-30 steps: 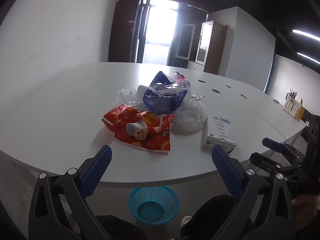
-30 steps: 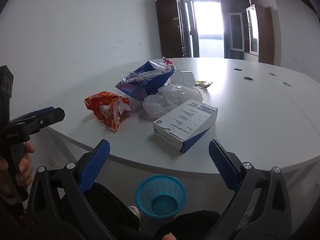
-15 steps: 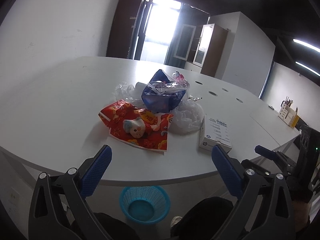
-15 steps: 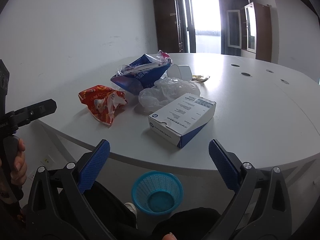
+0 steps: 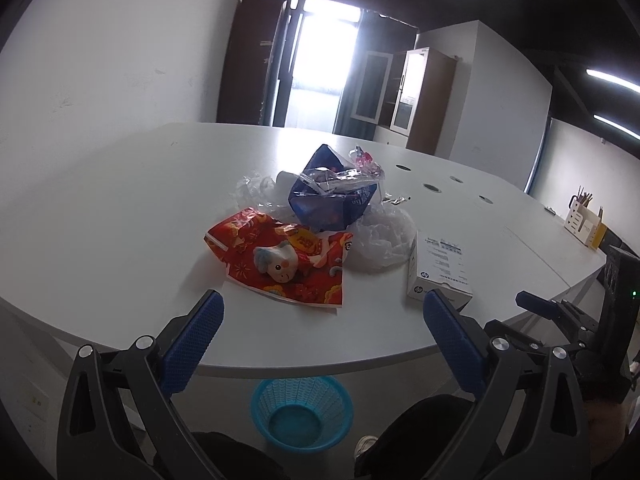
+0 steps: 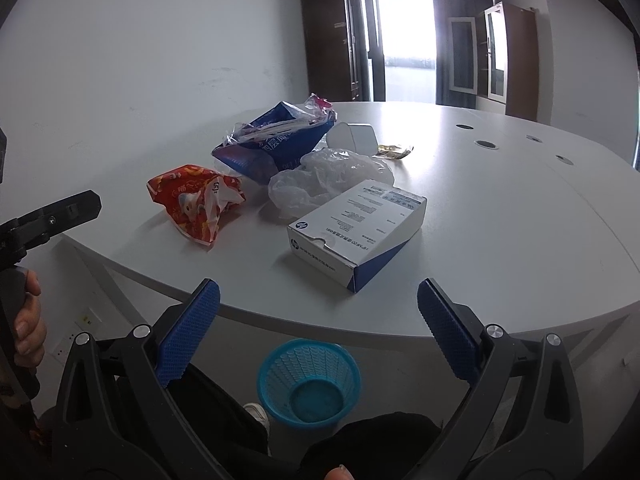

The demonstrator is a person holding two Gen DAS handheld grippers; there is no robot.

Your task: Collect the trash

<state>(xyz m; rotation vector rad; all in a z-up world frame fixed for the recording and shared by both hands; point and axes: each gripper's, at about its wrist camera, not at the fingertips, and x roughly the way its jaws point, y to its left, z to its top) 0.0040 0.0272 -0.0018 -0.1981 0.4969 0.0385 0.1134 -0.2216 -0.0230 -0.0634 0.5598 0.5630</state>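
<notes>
Both views have crept nearer the surface [image 5: 120, 216]; my left gripper [image 5: 320, 336] and right gripper [image 6: 318, 328] gape empty, above the blue basket [image 6: 308, 384], ready for trash.

White curved worktop [image 5: 120, 216] carrying red snack wrapper [image 5: 280, 254], blue bag [image 5: 332, 200], clear plastic bag [image 5: 384, 232], white box [image 5: 438, 268], pen holder [image 5: 582, 220] sitting far right. Blue basket [image 5: 302, 412] standing on floor [image 6: 400, 372].

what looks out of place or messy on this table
A loose pile of litter sits near the table edge: a crumpled red wrapper, a torn-open blue bag, a wadded clear plastic bag and a white box lying askew. The blue basket on the floor looks empty.
</notes>
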